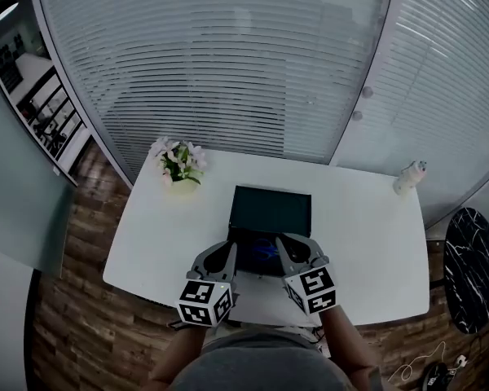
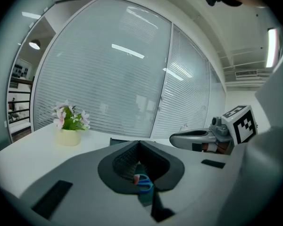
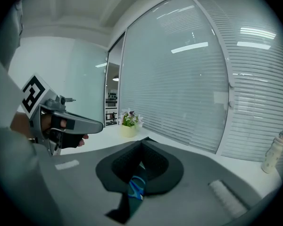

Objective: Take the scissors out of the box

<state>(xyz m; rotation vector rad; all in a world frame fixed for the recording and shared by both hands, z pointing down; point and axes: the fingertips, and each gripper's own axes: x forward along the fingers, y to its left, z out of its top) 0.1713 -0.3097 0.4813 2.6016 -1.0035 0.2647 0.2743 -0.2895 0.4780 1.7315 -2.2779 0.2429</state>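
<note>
Left gripper: fingers clenched, tips meeting, nothing gripped. Right gripper: likewise clenched and empty. Through the hollow behind each pair of tips a bit of blue shows; that is the scissors lying below, not held.

Scissors lie in the open box, near its front, blue handle loops visible. Blades are too dark to make out.

Handling, judged: light, rigid, hard plastic loops and smooth metal, so likely to slip or pivot if pinched on the blades. They lie flat and low, and the box wall limits the approach. Best hold looks like across a handle loop or just by the pivot, coming from above with the fingers opened first. The second gripper may need to steady the box, which looks light enough to shift.

Pose: both grippers sit side by side over the near edge of the box, pointing forward and slightly down, tips angled toward each other. The person's forearms enter from the bottom of the head view.

Around: white table, flower pot at the far left, bottle at the far right.
</note>
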